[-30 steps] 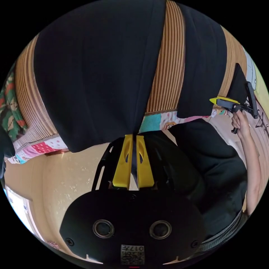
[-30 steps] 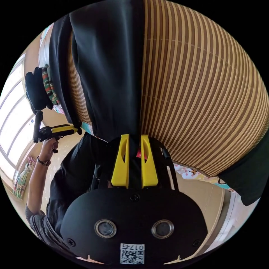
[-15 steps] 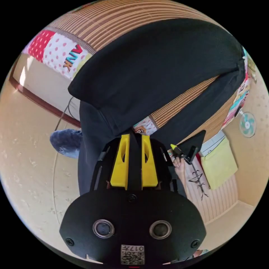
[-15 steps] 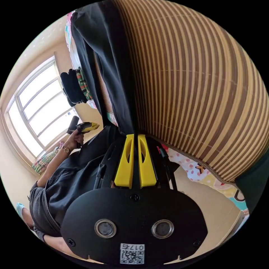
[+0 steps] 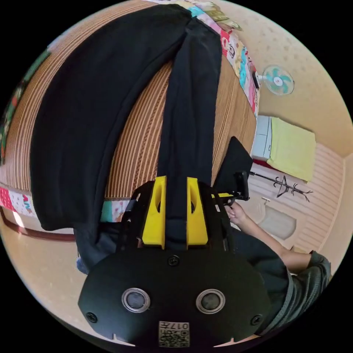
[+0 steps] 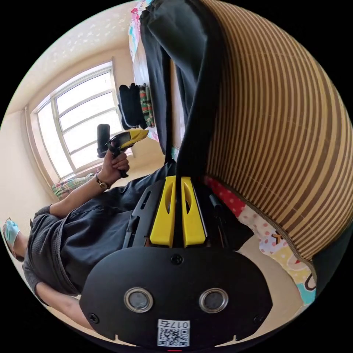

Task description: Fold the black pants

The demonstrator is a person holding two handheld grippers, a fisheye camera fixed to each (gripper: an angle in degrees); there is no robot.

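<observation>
While the black pants (image 5: 110,110) are being held out over the striped bamboo mat (image 5: 143,139), the fold is judged as barely begun: the legs are lying spread in a V, joined at the far end, with no crease yet laid. One leg's hem is being pinched by the left gripper (image 5: 175,184), its yellow jaws nearly closed with dark cloth between them. A fold of the same fabric is being clamped by the right gripper (image 6: 177,182), jaws drawn almost together. Bringing the legs together and doubling them over is being left as the remaining work, by this reading. The mat is being seen laid over a patchwork quilt (image 6: 264,235) on a raised bed. A wall fan (image 5: 278,80), a coat stand (image 5: 283,184), a large window (image 6: 73,128) and a pile of other clothes (image 6: 134,106) are being noted around the room.
</observation>
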